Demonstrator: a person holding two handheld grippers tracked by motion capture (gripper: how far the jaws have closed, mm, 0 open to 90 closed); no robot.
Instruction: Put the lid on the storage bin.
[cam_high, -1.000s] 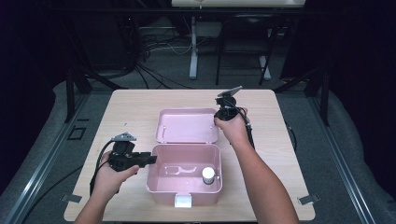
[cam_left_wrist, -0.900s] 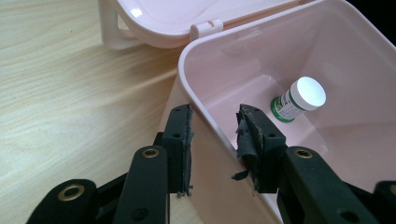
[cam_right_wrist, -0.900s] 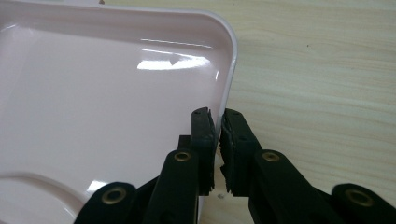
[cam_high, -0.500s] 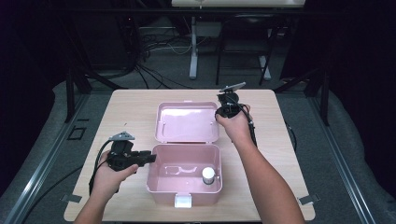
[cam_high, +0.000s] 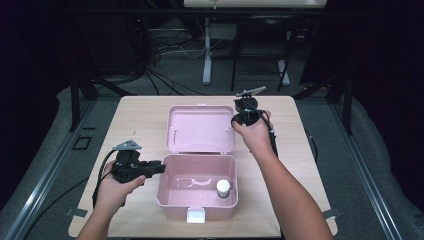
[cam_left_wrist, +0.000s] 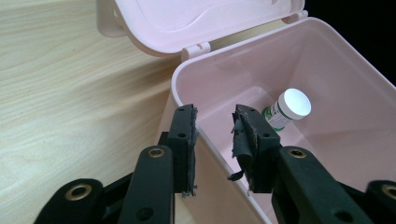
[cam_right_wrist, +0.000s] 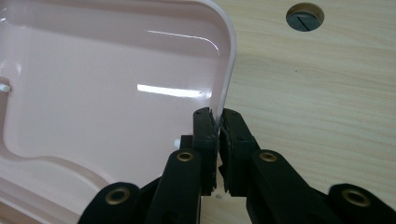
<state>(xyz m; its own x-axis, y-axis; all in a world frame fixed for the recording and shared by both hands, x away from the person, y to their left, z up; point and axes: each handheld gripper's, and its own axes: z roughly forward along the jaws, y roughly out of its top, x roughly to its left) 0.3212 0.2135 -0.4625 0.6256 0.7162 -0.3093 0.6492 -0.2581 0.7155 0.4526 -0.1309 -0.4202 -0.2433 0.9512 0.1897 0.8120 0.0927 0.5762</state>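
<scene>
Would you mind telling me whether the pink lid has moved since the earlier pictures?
Yes. In the high view the lid, pinched at its edge by the right gripper, has tipped up, its far edge nearer the table's far edge.

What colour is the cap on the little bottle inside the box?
White; the bottle shows best in the left gripper view.

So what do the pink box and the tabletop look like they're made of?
The pink hinged box looks like glossy moulded plastic: its open lid shows sharp light streaks and rounded corners. The light tabletop shows printed-looking wood grain, matte; probably laminate, though real wood is possible.
</scene>
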